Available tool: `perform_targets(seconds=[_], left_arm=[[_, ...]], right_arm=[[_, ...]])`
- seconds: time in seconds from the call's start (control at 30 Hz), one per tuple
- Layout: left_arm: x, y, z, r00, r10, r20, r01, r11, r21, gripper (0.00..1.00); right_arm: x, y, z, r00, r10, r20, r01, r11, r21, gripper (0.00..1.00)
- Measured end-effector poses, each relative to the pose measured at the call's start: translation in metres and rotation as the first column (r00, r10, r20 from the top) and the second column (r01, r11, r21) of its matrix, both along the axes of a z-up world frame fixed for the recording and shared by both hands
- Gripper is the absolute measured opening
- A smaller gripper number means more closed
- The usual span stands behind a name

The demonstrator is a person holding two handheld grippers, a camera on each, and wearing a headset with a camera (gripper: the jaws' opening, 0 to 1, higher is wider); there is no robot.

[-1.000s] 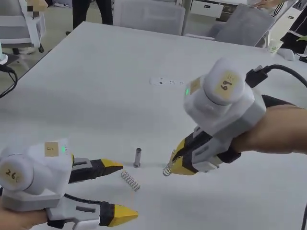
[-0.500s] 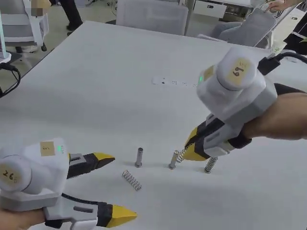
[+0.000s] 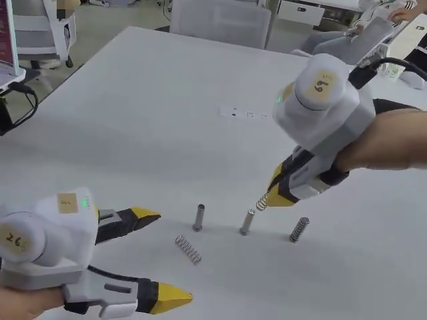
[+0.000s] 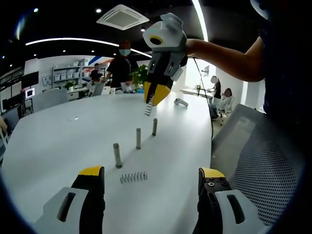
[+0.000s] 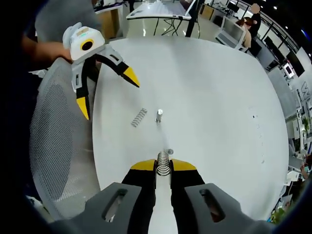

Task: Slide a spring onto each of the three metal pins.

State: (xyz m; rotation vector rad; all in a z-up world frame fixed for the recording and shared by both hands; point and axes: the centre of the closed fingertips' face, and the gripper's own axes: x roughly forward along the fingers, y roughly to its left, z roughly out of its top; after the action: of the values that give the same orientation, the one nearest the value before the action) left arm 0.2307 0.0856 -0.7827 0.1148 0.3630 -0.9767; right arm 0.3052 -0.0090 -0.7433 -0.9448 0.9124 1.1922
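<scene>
On the rounded top of the right claw (image 3: 272, 198) sits a yellowish round sticker (image 3: 321, 84) with the handwritten number 69. A second round sticker (image 3: 15, 243), on the rounded end of the left claw (image 3: 165, 255), reads 26. A small square label (image 3: 67, 203) on top of the left claw carries a mark too small to make out, perhaps a single digit. A faint row of printed marks (image 3: 241, 114) on the table (image 3: 133, 100) cannot be read.
</scene>
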Motion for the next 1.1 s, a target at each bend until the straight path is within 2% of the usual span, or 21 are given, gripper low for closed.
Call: perform_targets(seconds=[0.37, 0.6, 1.1], left_arm=[[0.000, 0.002, -0.001, 1.000, 0.014, -0.002, -0.014, 1.000, -0.005, 0.76], [0.001, 0.002, -0.002, 1.000, 0.015, -0.005, -0.015, 1.000, -0.006, 0.76], [0.001, 0.005, -0.004, 1.000, 0.021, -0.007, -0.021, 1.000, -0.003, 0.74]], right_arm=[[0.012, 0.002, -0.019, 0.999, 0.000, -0.038, -0.001, 0.999, -0.042, 0.08], [0.014, 0.003, -0.028, 0.998, 0.007, -0.054, -0.010, 0.998, -0.062, 0.08], [0.014, 0.004, -0.039, 0.998, 0.008, -0.069, -0.014, 0.996, -0.083, 0.08]])
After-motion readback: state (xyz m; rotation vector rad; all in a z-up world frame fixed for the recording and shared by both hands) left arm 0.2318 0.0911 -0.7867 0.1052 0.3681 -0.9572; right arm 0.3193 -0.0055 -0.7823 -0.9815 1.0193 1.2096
